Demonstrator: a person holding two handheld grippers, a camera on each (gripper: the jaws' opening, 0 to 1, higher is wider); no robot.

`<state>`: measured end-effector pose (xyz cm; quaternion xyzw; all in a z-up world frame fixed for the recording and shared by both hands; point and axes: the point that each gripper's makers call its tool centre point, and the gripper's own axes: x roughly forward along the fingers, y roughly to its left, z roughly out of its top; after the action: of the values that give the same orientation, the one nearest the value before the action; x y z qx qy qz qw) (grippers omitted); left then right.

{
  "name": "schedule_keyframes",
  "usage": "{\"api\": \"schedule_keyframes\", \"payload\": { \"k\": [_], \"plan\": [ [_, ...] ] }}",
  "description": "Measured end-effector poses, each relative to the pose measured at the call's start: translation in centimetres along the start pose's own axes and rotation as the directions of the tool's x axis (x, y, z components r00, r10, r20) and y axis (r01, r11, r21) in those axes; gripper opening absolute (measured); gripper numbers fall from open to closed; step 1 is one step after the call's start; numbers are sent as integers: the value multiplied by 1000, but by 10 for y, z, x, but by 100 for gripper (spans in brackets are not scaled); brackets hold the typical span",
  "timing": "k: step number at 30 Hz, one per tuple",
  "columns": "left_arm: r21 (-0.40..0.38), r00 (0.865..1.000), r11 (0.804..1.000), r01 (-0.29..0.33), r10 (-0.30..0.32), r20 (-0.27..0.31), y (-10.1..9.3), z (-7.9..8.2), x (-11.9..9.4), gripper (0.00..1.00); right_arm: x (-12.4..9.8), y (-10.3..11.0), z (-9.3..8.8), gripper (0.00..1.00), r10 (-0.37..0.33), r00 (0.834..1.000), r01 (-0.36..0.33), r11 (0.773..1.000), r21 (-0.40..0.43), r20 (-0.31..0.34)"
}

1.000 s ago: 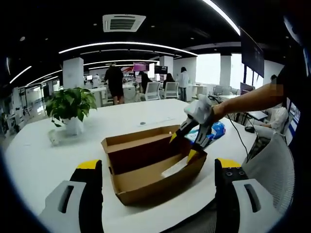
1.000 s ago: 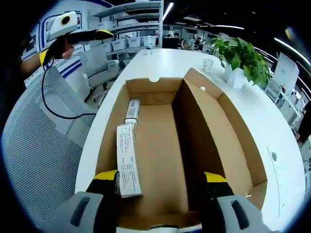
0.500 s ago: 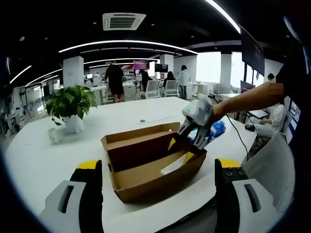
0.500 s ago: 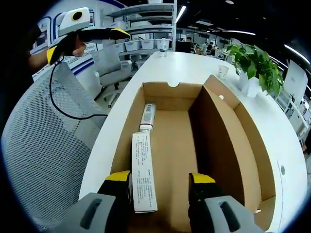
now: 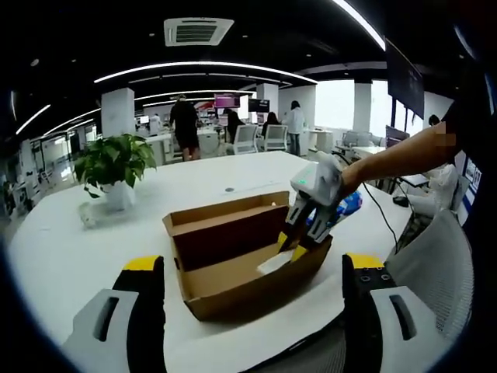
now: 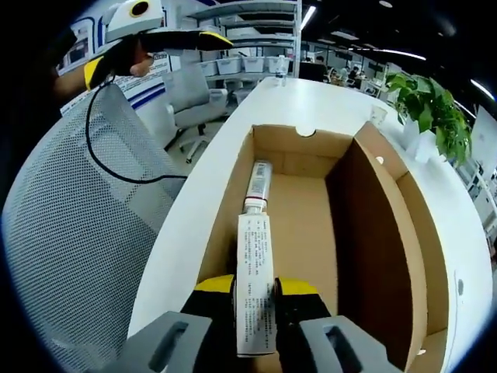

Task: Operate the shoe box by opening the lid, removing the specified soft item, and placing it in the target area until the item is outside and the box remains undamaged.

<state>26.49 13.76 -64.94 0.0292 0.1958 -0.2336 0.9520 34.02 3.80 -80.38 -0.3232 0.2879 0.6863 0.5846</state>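
The right gripper (image 6: pixel 255 289) is clamping the white tube (image 6: pixel 255 291) lying inside the open shoe box (image 5: pixel 248 284), near the table's (image 5: pixel 70 241) chair-side edge. The left gripper (image 5: pixel 248 272), jaws spread and holding nothing, is facing a potted plant (image 5: pixel 114 167) beyond the box.

No word, brand or number can be read anywhere in either view. The white tube (image 6: pixel 255 291) lying in the shoe box (image 6: pixel 382 256) carries several lines of small dark print along its length, seen in the right gripper view, but the print is too fine and blurred to make out. The wall panels behind the mesh chair (image 6: pixel 85 256) bear blue markings that are equally unreadable.
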Motion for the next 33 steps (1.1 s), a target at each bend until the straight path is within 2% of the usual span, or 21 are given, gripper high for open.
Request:
{"api": "schedule_keyframes", "payload": {
  "k": [8,25,28,33],
  "plan": [
    [-8,1000,1000,-2,2,-6,1,-4,1,98,-4,-4,0,14,-22,1000,22,1000,21,13],
    [-4,1000,1000,12,-12,-12,-2,-3,7,98,-33,-11,4,14,-63,997,62,998,24,42],
    [-1,1000,1000,16,-16,-13,-3,-2,8,98,-44,-9,11,14,-55,995,52,997,49,79],
    [-3,1000,1000,23,-23,-12,-5,-2,11,98,-61,-11,21,14,-79,991,74,996,51,104]
  ]
}}
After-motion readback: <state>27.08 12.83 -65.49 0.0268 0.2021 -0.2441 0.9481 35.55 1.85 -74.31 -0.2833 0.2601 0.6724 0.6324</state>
